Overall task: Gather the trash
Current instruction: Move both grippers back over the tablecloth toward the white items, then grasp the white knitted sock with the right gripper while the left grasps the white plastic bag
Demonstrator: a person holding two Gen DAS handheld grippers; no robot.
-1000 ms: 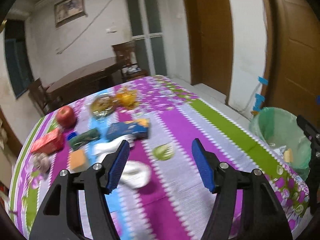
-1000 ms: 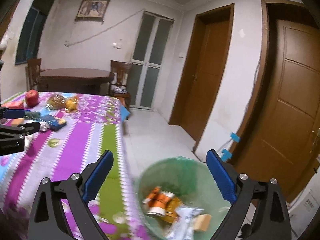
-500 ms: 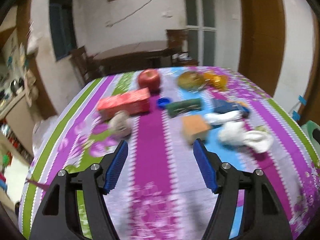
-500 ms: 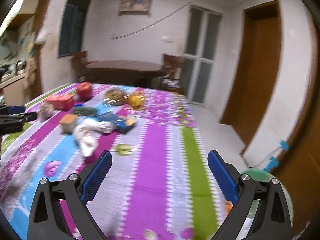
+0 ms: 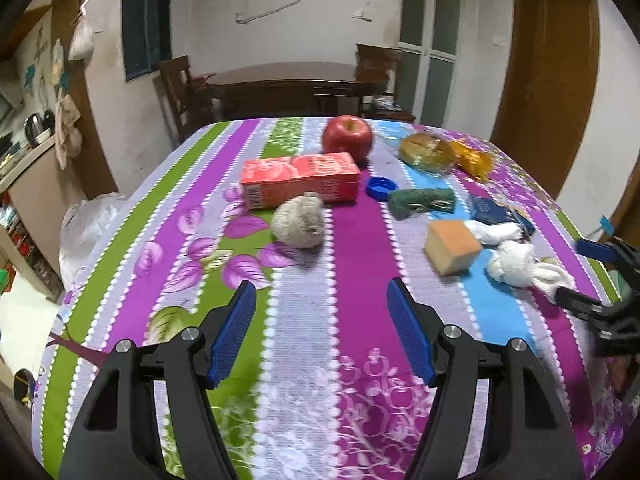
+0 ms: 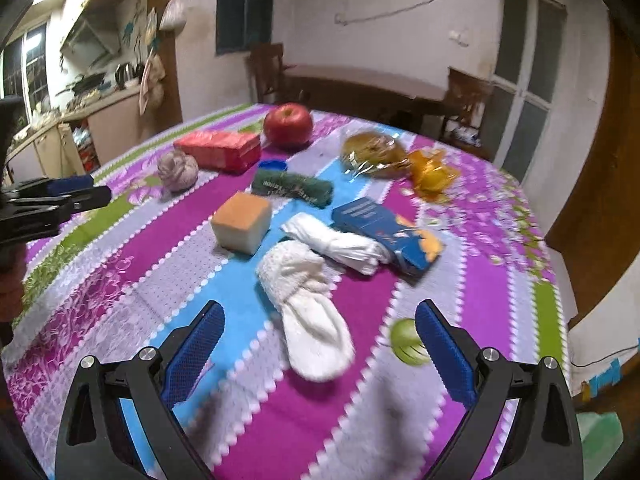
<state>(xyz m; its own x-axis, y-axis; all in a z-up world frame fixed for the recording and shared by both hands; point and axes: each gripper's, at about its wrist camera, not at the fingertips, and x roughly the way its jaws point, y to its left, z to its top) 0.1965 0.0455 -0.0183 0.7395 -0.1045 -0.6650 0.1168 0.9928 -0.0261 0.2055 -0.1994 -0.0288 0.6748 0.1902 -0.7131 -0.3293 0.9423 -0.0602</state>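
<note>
We're hovering both grippers empty with jaws spread, left gripper [image 5: 320, 328] facing the crumpled grey paper ball [image 5: 298, 220] ahead, right gripper [image 6: 320, 346] over the white knitted sock [image 6: 308, 304], so we're probably best centring before pinching.

Glossy apple [image 6: 288, 125], fuzzy cloth sock [image 6: 308, 304]

Items on the table [image 5: 120, 240], left wrist view.
Apple [image 5: 347, 137] behind carton [image 5: 300, 180]; yarn ball [image 5: 298, 220] before carton; bottle cap [image 5: 380, 187] right of carton; sponge [image 5: 452, 246] right of ball; sock [image 5: 520, 266] right of sponge.
</note>
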